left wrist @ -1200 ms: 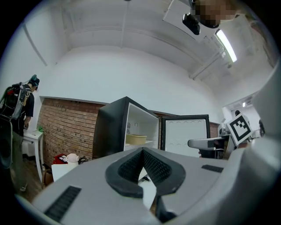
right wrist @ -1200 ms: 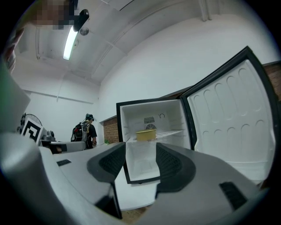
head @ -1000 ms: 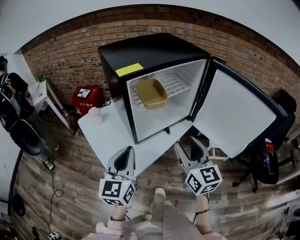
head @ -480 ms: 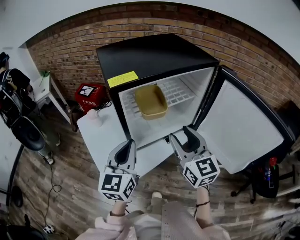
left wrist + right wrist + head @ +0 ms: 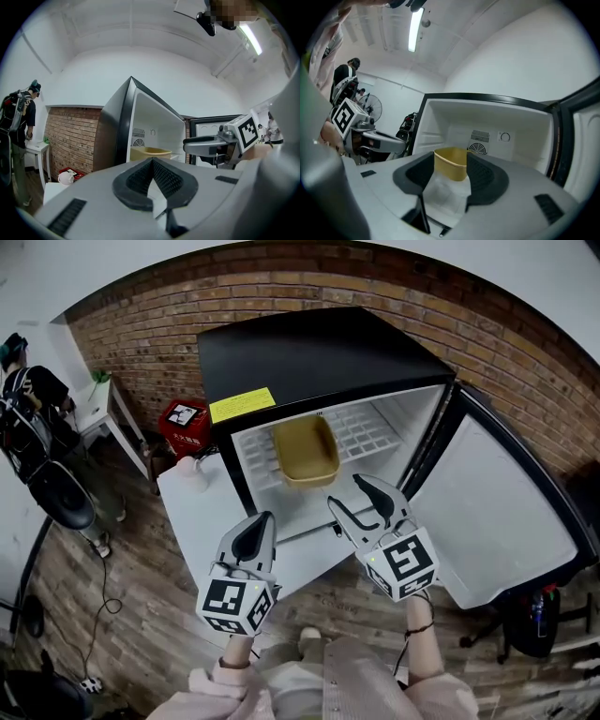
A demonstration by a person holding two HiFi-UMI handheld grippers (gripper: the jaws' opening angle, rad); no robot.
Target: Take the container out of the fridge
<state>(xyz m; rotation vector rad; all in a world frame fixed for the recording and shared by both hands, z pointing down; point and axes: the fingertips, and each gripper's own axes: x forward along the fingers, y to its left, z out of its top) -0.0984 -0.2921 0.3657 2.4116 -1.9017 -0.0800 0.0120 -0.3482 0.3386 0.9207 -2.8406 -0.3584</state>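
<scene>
A yellow container (image 5: 305, 451) sits on the wire shelf inside the black fridge (image 5: 309, 352), whose door (image 5: 506, 512) stands swung wide to the right. My right gripper (image 5: 350, 495) is open just in front of the fridge opening, short of the container. In the right gripper view the container (image 5: 451, 164) shows between the open pads (image 5: 487, 177), still farther in. My left gripper (image 5: 255, 532) is shut and empty, lower left over the white table edge. In the left gripper view the container (image 5: 151, 152) shows beyond the closed gripper (image 5: 153, 161), with the right gripper (image 5: 206, 145) beside it.
A white table (image 5: 202, 512) carries the fridge and a small white cup (image 5: 192, 471). A red box (image 5: 183, 416) stands by the brick wall (image 5: 141, 334). A person (image 5: 28, 399) and a black chair (image 5: 58, 498) are at the far left. The floor is wood.
Both grippers have moved up toward the fridge. The right one has advanced further, from the table edge to the fridge opening, and stays open. The container has not moved.
</scene>
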